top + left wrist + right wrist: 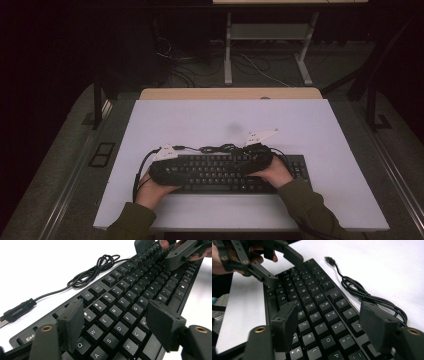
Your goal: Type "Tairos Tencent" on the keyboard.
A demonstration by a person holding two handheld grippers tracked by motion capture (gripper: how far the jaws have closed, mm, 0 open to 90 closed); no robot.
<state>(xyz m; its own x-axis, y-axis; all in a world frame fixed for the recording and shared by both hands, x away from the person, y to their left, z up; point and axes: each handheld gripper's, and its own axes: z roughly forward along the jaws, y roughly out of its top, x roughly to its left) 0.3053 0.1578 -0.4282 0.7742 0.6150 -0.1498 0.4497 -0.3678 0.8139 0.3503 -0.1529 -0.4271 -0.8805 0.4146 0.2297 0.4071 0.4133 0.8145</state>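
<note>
You're sitting in what looks like an office or lab workspace: a white desk (320,125) carrying a black keyboard (220,175), a second desk frame (227,50) standing beyond it, loose cables (250,65) trailing across a grey carpeted floor (65,145), everything around dim.

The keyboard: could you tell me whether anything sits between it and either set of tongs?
Nothing visible does. Both open tongs, left and right, hang directly over the keyboard; its cable lies behind it.
</note>
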